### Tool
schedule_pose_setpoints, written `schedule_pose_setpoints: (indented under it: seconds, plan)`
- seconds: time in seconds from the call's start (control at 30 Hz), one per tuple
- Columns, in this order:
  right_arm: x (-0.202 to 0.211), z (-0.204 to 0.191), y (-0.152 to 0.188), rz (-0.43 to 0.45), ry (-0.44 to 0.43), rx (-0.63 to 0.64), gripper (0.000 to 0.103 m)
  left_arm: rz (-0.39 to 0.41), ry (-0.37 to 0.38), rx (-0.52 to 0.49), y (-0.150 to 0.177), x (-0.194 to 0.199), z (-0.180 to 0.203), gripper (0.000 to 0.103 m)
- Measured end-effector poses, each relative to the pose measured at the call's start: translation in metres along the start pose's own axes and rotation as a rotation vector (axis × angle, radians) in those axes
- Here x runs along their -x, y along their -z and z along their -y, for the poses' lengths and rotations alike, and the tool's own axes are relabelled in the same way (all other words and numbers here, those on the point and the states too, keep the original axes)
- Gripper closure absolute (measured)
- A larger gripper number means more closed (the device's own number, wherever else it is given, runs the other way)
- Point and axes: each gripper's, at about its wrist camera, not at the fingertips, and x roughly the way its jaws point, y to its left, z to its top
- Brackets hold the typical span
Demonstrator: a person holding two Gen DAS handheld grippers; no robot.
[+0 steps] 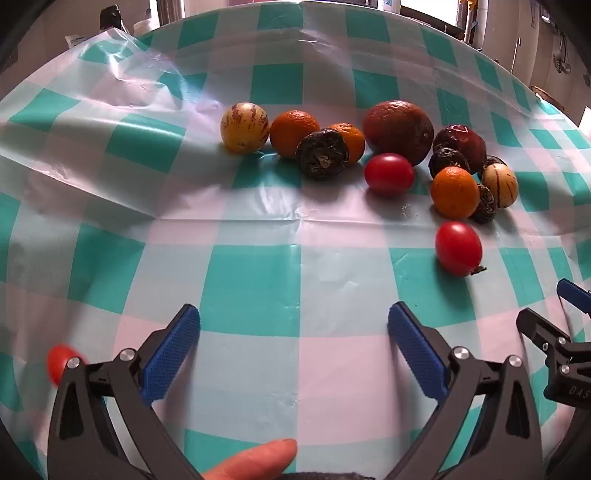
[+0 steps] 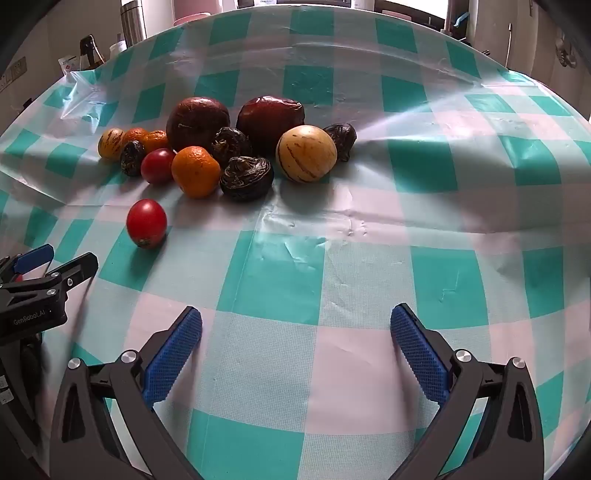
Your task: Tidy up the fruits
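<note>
A heap of fruit lies on the checked tablecloth (image 1: pixel 258 280): a yellow striped melon (image 1: pixel 244 127), oranges (image 1: pixel 294 128), dark wrinkled fruits (image 1: pixel 322 153), a big dark-red fruit (image 1: pixel 398 130) and red tomatoes (image 1: pixel 388 173). One tomato (image 1: pixel 458 248) lies apart, nearer; it also shows in the right wrist view (image 2: pixel 146 222). Another tomato (image 1: pixel 59 362) sits at the left behind my left gripper's finger. My left gripper (image 1: pixel 293 347) is open and empty, short of the heap. My right gripper (image 2: pixel 295 349) is open and empty; a second striped melon (image 2: pixel 306 153) lies ahead of it.
The other gripper shows at the edge of each view: the right one (image 1: pixel 554 339), the left one (image 2: pixel 48 273). A fingertip (image 1: pixel 255 461) shows at the bottom. Bottles and containers (image 2: pixel 129 22) stand beyond the table's far edge.
</note>
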Motion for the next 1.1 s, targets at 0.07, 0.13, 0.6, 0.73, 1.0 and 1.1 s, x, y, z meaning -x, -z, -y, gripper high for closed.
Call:
schedule_pose_setpoints:
  seconds: [0.07,0.13,0.6,0.73,1.0,1.1]
  plan:
    - [0.0002,0.0001,-0.0001,0.0,-0.001,-0.001,0.004,0.0,-0.001,-0.001,0.0,0.0001,0.0001,0.001]
    - [0.0003,0.0,-0.0001,0.0,-0.001,-0.001,0.004,0.0,-0.001,-0.001,0.0002,0.0002,0.0,0.001]
    - [0.0009,0.0003,-0.001,0.0,-0.002,-0.002,0.004,0.0,-0.002,-0.001,0.0,0.0,0.0001,0.001]
    - [0.0002,0.0001,-0.0001,0.0,-0.003,-0.002,0.004,0.0,-0.002,-0.002,0.0,0.0,-0.0001,0.001]
    - [-0.0001,0.0006,0.0003,0.0,-0.004,-0.002,0.004,0.0,-0.002,-0.002,0.0005,0.0,-0.0015,0.001]
    - [-0.0001,0.0005,0.0003,0.0,-0.003,-0.002,0.004,0.0,-0.002,-0.002,0.0005,0.0,-0.0016,0.001]
